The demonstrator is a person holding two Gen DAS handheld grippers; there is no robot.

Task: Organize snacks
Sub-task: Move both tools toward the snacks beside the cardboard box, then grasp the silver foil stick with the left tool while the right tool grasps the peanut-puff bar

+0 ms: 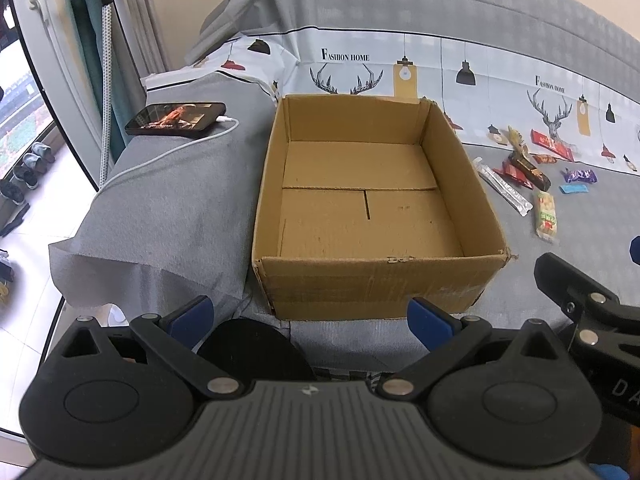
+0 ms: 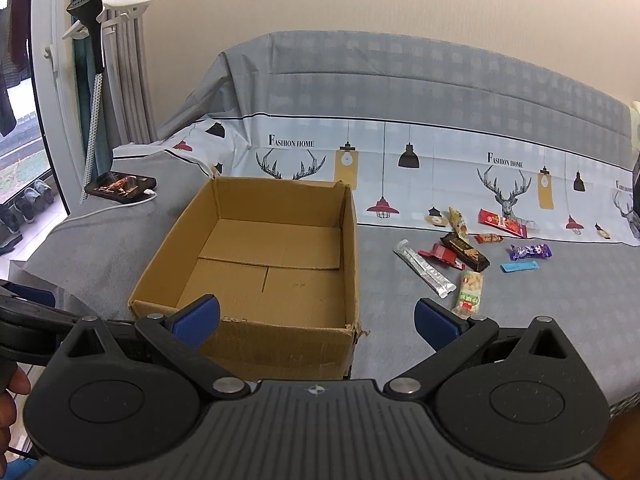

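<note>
Sitting square, corrugated cardboard box gapes empty.

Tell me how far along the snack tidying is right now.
Nothing looks done yet: the cardboard box is empty. Nothing is in hand; the left gripper and right gripper are both open and hold nothing. Still left: all the snacks, loose on the grey cover to the right of the box.

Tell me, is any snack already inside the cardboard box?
No, the cardboard box shows only its bare floor; the snacks lie on the sofa to its right.
</note>
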